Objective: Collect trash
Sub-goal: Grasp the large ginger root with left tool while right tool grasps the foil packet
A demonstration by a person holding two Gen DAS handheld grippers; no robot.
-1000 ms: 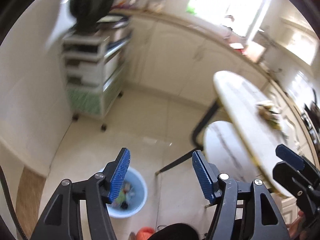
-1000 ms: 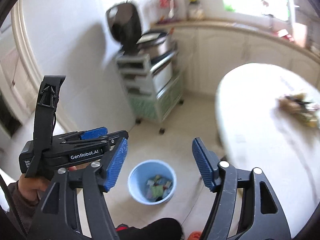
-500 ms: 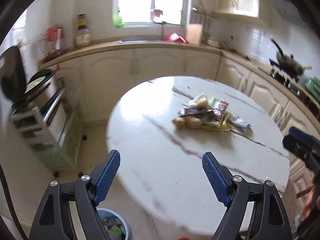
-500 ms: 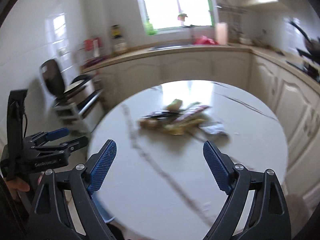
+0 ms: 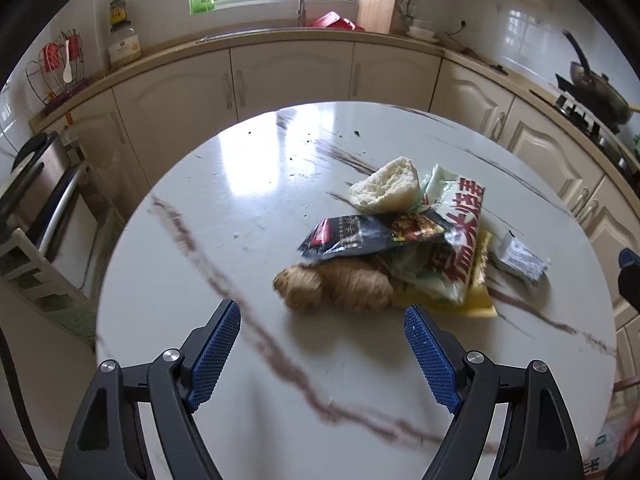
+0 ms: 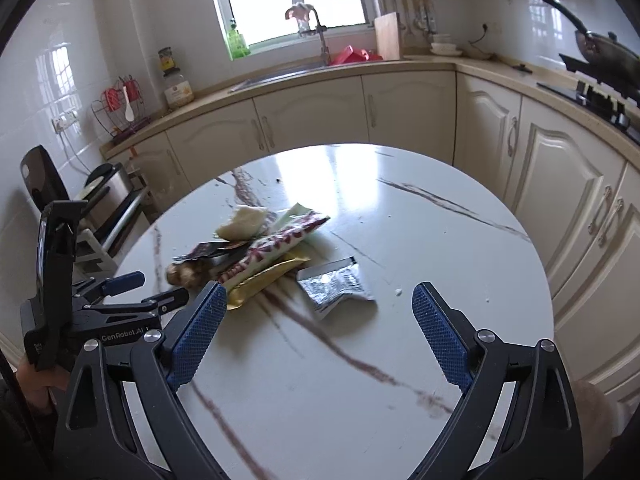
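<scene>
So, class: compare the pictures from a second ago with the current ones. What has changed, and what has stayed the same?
Both grippers swung away from the blue bin on the floor to face the round table. The left gripper now points at the ginger; the right gripper, jaws opening, at the silver sachet. Both stand wider than before. Nothing was grasped or dropped. The trash pile lies as it did half a second ago.

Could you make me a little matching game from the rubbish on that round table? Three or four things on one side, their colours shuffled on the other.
Things:
1. bread piece
2. ginger root
3. small sachet
4. long wrapper

Colours:
A. silver-grey
B. white with red lettering
C. brown
D. off-white

Pairs: 1-D, 2-C, 3-A, 4-B
</scene>
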